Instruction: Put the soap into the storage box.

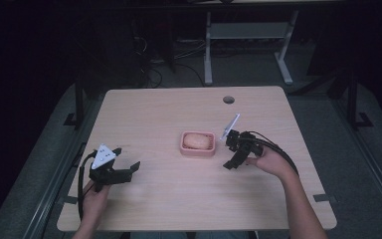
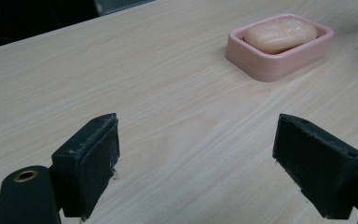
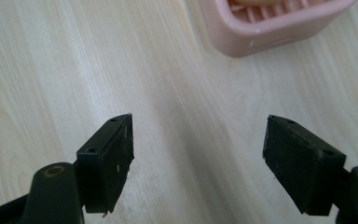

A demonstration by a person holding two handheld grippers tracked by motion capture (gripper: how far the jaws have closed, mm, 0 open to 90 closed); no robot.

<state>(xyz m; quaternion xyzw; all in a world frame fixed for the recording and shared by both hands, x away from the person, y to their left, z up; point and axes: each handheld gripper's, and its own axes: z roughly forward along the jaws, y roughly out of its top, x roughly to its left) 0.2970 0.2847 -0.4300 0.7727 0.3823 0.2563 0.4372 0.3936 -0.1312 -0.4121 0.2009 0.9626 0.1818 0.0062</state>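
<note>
A pink soap dish [image 1: 197, 151] sits mid-table with a pale peach bar of soap [image 1: 197, 141] lying in it. My left gripper [image 1: 127, 159] rests low over the table's front left, open and empty, well apart from the dish. In the left gripper view the gripper [image 2: 196, 135] looks across bare wood at the dish [image 2: 279, 63] and the soap [image 2: 279, 35], far to the upper right. My right gripper [image 1: 228, 152] hovers just right of the dish, open and empty. In the right gripper view the gripper [image 3: 198, 135] points down at the table, with the dish's corner [image 3: 261, 32] just ahead.
The wooden table [image 1: 169, 109] has a round cable hole [image 1: 229, 99] at the back right. Behind the table stand a white desk frame [image 1: 208, 50] and loose cables on the dark floor. Bare wood stretches between the two grippers.
</note>
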